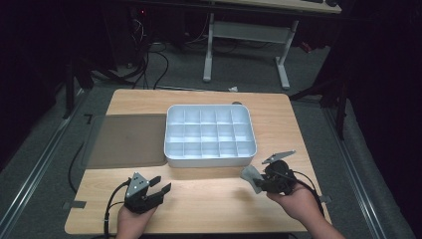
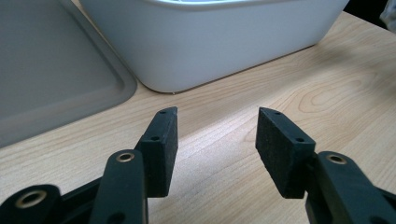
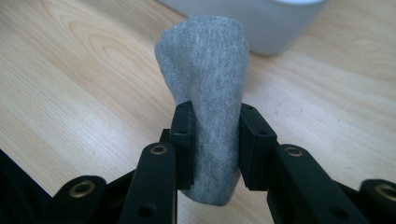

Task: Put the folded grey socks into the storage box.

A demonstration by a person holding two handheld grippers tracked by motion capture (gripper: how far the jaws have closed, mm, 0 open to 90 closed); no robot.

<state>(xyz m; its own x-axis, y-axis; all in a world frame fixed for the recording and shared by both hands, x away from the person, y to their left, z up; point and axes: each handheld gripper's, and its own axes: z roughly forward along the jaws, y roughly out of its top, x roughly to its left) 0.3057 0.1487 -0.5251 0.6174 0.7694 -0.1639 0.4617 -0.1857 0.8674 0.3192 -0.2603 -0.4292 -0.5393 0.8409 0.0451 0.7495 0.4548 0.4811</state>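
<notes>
Now right claw (image 3: 215, 135) pinches grey cloth (image 3: 208, 79); left claw (image 2: 217, 135) gapes wide.

White compartment tray (image 1: 210, 136) sits mid-table (image 1: 209, 204), toward the far edge; a flat grey lid (image 1: 127, 140) lies touching its left side. Left gripper (image 1: 158, 188) near the front-left edge, jaws apart. Right gripper (image 1: 255, 180) near the front-right, clamped on a grey cloth (image 1: 251, 176).
</notes>
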